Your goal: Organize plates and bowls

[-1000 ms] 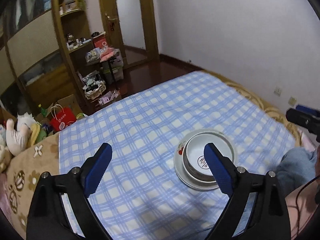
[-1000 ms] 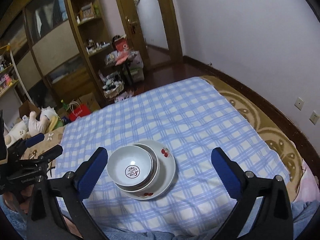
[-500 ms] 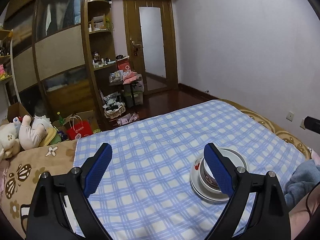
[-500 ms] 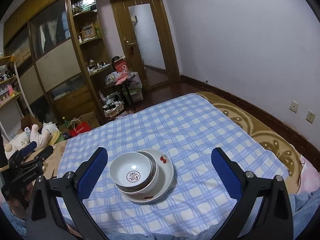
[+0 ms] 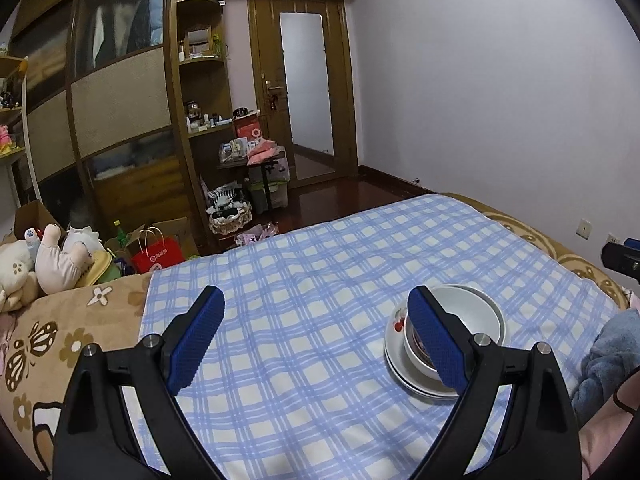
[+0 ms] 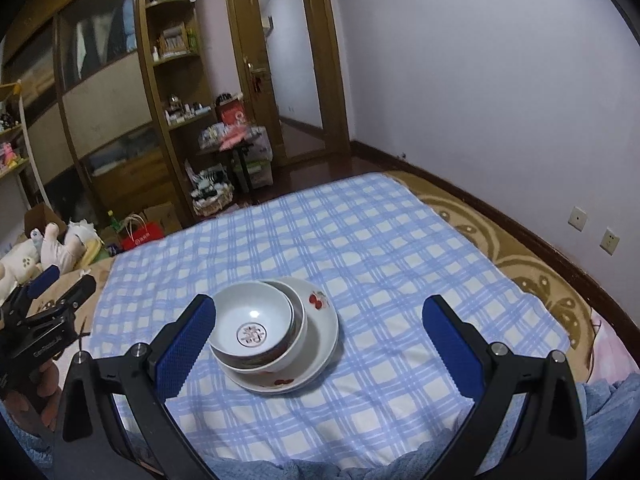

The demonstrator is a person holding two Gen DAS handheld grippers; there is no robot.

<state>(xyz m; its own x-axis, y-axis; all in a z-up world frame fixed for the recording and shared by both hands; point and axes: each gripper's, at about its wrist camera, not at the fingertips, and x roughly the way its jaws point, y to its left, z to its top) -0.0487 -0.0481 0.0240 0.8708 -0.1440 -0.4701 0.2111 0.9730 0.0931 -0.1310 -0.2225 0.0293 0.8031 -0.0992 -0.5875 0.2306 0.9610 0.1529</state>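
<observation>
1. On the bed's blue-checked cloth [image 6: 360, 240] sits one stack of crockery: a white plate [image 6: 320, 320] with red cherry prints at the bottom, and bowls nested on it.
2. Seen from the right wrist, the top bowl [image 6: 252, 322] is white with a round dark character mark in its bottom; it rests tilted inside a second bowl [image 6: 298, 320], whose rim shows behind and to the right of it.
3. Right tongs [image 6: 320, 344] are spread wide and grasp nothing; the stack lies between the two blue pads, close to the left-hand pad, and I cannot tell whether that pad touches the bowl.
4. Left tongs [image 5: 316, 336] are also released and empty, raised above the cloth. Their right-hand blue pad hides part of the bowls [image 5: 476, 320] and plate [image 5: 396, 348] in that view.
5. From the right wrist, the left tongs show at the left edge [image 6: 52, 292], held in a hand [image 6: 44, 384] well apart from the stack.
6. Beyond the bed stand a wooden wardrobe [image 5: 120, 112], a door [image 5: 306, 88], a red paper bag [image 5: 158, 254] and plush toys [image 5: 44, 260].
7. Blue fabric [image 6: 312, 470] lies at the near edge of the bed.
</observation>
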